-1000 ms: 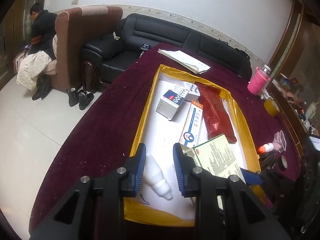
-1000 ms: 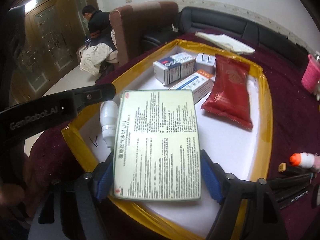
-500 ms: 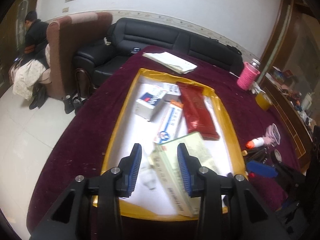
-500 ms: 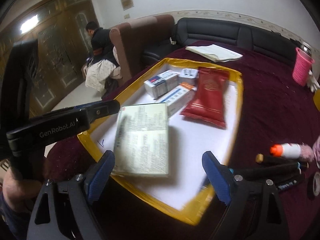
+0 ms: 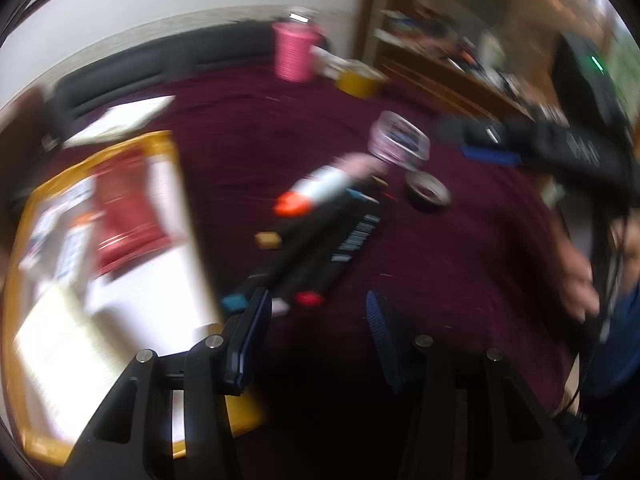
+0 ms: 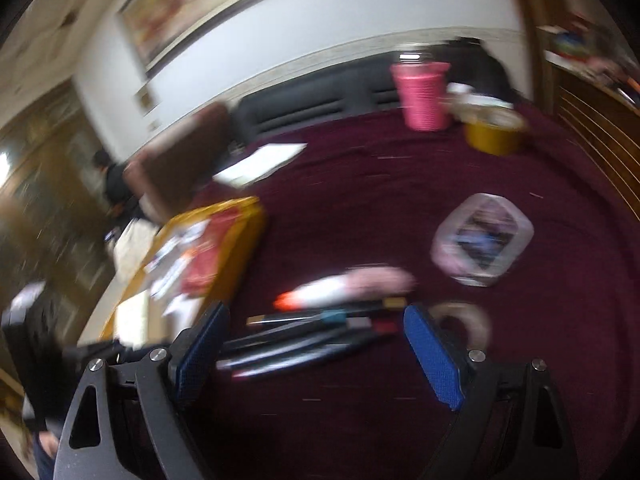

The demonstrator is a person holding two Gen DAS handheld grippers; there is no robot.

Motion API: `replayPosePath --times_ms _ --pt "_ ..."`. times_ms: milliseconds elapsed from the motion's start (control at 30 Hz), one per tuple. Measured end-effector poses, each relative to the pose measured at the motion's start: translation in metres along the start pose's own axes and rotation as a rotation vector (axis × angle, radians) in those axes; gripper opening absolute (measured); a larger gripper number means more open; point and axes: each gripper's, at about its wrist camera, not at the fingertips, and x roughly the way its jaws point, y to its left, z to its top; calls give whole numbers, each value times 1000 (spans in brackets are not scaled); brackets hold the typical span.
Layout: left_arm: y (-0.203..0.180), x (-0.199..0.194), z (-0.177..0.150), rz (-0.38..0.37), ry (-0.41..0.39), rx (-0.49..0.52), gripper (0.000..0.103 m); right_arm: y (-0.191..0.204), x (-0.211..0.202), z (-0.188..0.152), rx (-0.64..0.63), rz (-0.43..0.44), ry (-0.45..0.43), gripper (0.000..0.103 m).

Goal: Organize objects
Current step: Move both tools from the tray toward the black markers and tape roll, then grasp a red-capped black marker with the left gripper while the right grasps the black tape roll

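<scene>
Beside the yellow-rimmed tray (image 5: 176,184), on its outer long side, a loose cluster of things still waits on the maroon worktop (image 5: 460,280): a bundle of dark pens (image 6: 304,348), a white bottle with an orange cap (image 6: 320,294) lying flat just beyond them, a tape roll (image 5: 428,196) and a clear lidded box (image 6: 482,240) farther from the tray. Both views are smeared, so fine detail is lost. Boxes and a red packet (image 5: 128,204) already lie inside the tray. My reading is that the step in hand is to reach for the next item outside the tray. The right claw (image 6: 316,356) is spread wide with nothing pinched, and the pens show in its gap. The left claw (image 5: 316,336) is empty too, its jaws opening over bare cloth near the pens' ends. To do this well, slow down before closing, so the pads meet the bundle square across its length rather than at one end. Pens roll and fan apart, so a grip near the middle should hold best. The bottle lies just beside them and could be knocked away.
</scene>
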Motion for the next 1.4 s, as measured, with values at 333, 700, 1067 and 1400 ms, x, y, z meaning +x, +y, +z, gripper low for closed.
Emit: replayPosePath --times_ms 333,700,1067,1400 --pt "-32 53 20 51 131 130 48 -97 7 -10 242 -22 -6 92" --pt "-51 73 42 27 167 189 45 -113 12 -12 282 -8 16 92" --pt "-54 86 41 30 158 61 20 -117 13 -12 291 -29 20 92" --pt "-63 81 34 79 117 30 15 -76 36 -17 48 -145 91 92"
